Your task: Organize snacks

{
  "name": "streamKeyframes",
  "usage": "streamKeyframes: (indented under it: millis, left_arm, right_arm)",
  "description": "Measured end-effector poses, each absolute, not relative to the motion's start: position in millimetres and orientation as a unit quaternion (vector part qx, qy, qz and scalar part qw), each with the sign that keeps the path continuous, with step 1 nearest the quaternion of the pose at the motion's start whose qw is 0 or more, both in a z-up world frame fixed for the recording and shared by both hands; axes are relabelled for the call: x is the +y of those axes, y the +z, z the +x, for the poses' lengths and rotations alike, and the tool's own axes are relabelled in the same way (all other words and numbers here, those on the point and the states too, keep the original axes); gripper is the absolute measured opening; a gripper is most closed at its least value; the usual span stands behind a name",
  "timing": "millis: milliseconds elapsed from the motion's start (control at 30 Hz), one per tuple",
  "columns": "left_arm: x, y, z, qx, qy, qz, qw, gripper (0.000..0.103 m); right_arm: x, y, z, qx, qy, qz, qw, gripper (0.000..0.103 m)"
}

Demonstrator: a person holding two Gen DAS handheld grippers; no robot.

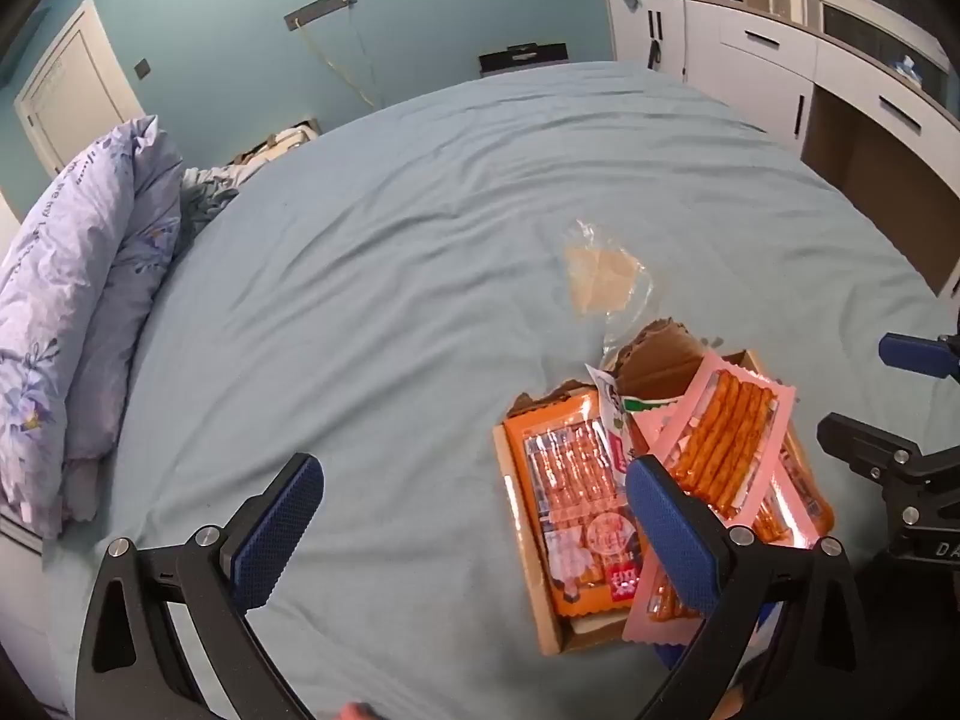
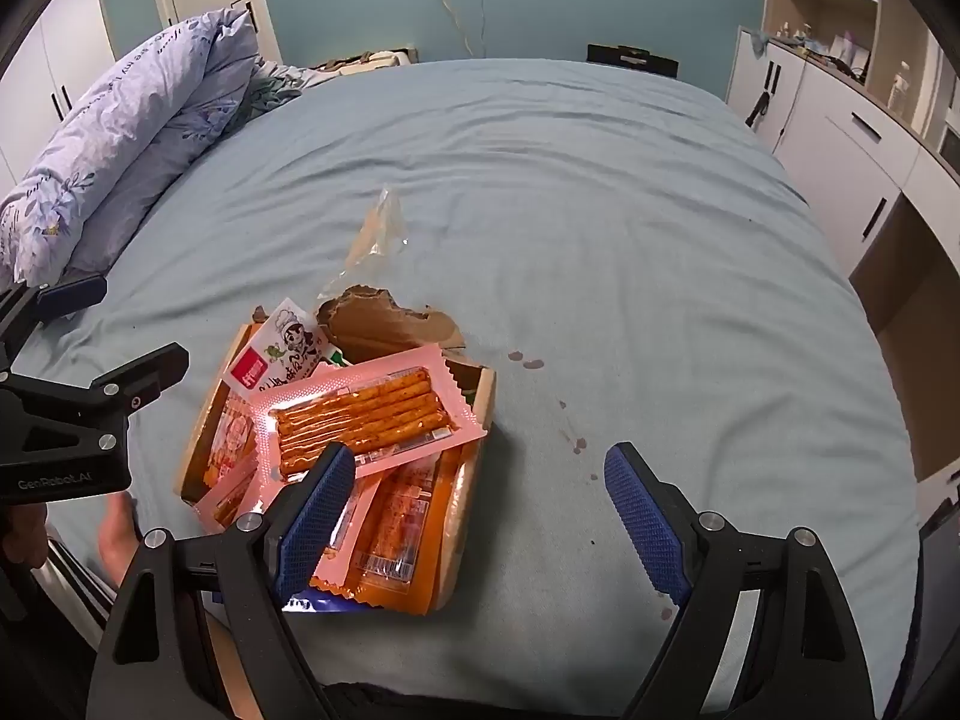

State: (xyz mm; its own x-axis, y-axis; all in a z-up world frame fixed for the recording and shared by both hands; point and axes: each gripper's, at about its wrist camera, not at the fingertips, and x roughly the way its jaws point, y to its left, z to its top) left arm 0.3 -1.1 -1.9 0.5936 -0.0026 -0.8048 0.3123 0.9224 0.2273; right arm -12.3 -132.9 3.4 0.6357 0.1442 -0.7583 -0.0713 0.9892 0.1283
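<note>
One cardboard box (image 2: 480, 402) at centre frame holding several snack packets (image 2: 366, 414); one clear wrapper (image 2: 375, 234) above; left gripper (image 1: 474, 516) and right gripper (image 2: 477, 498) spread, empty.

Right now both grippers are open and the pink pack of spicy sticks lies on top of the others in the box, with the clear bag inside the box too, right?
Not quite: the clear bag lies on the bedsheet beyond the box, as the right wrist view shows. The pink pack does lie on top.

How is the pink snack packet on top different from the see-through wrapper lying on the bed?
The pink snack packet is full of orange sticks; the clear wrapper looks empty and crumpled. The pink packet rests atop other snacks in the cardboard box; the clear wrapper lies alone on the blue sheet, beyond the box. Neither is held.
</note>
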Motion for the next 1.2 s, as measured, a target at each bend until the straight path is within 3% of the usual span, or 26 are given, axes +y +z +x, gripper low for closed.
streamKeyframes:
  millis: [900,1200]
  left_arm:
    - [1,6,6,0.444,-0.111,0.161,0.874,0.103]
    - [34,1,71,0.43,-0.094,0.131,0.888,0.103]
  right_arm:
    - [-147,14,-13,0.403,0.065,0.064,0.911,0.085]
    - [-180,11,33,0.356,0.009,-0.001,0.934,0.085]
